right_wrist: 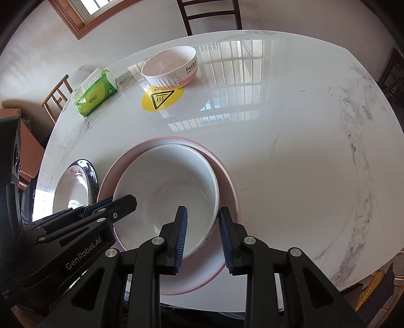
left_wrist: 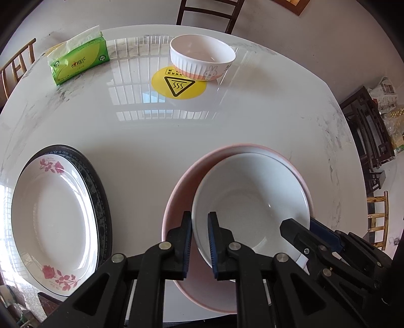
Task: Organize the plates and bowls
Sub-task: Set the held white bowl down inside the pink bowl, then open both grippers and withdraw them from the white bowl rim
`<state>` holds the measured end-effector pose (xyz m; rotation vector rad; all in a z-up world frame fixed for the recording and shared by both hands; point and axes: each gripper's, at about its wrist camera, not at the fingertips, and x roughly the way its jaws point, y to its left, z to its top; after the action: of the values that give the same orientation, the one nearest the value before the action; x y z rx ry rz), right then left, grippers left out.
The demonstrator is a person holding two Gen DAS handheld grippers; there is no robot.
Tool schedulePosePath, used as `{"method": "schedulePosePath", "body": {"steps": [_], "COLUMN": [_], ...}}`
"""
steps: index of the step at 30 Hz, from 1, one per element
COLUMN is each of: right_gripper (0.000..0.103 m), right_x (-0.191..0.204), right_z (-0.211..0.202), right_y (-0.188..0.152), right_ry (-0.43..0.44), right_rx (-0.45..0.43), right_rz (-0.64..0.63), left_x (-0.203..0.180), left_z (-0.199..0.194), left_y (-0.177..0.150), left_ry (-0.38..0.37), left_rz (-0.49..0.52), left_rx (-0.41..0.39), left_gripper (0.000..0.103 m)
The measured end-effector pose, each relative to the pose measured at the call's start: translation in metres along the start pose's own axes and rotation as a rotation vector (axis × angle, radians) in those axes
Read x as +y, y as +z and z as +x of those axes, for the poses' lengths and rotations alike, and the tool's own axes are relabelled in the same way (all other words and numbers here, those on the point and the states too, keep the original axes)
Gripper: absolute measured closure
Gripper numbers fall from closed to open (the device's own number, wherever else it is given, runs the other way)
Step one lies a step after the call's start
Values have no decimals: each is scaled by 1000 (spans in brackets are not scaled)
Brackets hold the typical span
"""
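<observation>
1. the white bowl [left_wrist: 250, 199] sits upright, mouth up, nested off-centre inside the pink bowl [left_wrist: 181, 201] on the desk [left_wrist: 156, 131]; being round, it has no long axis.
2. the left gripper [left_wrist: 199, 242] is clenched on the white bowl's near rim.
3. the right gripper [right_wrist: 203, 237] straddles the opposite rim, fingers [right_wrist: 181, 239] released.
4. best to free the left side gently, so the bowl settles level.

green tissue pack [left_wrist: 79, 59], yellow warning mat [left_wrist: 179, 84], chairs [left_wrist: 209, 14]

Bright daylight, window glare on table [left_wrist: 151, 131], fisheye-warped edges
</observation>
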<state>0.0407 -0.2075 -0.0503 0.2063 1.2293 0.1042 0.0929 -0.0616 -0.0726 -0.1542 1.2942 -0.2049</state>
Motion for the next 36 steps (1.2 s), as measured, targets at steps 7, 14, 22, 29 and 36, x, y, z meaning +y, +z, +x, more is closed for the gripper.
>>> {"method": "schedulePosePath", "body": {"steps": [7,14,22,29,36], "right_gripper": [77,78,78,78,77], "right_x": [0,-1,1,2,2], "right_z": [-1,-8,-19,-26,-31], "right_y": [0,2,5,11,22], "right_ry": [-1,-3,11,4,-11], "right_rx": [-4,-25,-49,-64,-81], "right_rz": [2,-5,-14,-36,-60], "left_x": [1,0,-4,-5,2], "left_z": [-4,-16,-29,-44,-54], "left_y": [1,3,5,7,22], "left_ry": [-10,-27,-43,-57,-33], "left_rz": [8,20,39,59,59], "left_rx": [-7,-29,-52,-79,-111], "left_gripper": [91,90,90,90,89]}}
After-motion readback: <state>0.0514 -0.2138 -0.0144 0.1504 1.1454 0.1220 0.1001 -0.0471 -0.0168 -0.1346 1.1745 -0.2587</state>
